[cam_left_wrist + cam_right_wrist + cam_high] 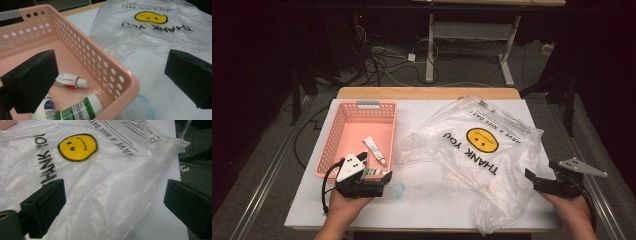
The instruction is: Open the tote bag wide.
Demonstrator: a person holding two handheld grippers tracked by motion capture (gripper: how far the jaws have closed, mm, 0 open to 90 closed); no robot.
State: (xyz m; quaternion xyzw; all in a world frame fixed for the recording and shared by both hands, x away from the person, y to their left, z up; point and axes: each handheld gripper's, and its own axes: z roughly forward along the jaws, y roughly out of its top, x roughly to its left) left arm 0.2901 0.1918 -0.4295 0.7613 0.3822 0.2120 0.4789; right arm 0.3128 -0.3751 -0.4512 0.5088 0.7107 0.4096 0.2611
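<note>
both claws gape empty — left claw at seven o'clock over the basket holding tubes, right claw at four o'clock, likely for the bag.

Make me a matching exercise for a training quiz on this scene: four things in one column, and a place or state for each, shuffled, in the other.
Things:
1. pink basket
2. plastic bag
3. green-capped tube
4. left gripper

Places or states:
A. lying flat on the table's right half, smiley print facing up
B. open, at the basket's near corner
C. on the table's left half
D. lying in the basket's near end, beside two other tubes

Pairs: 1-C, 2-A, 3-D, 4-B
</note>
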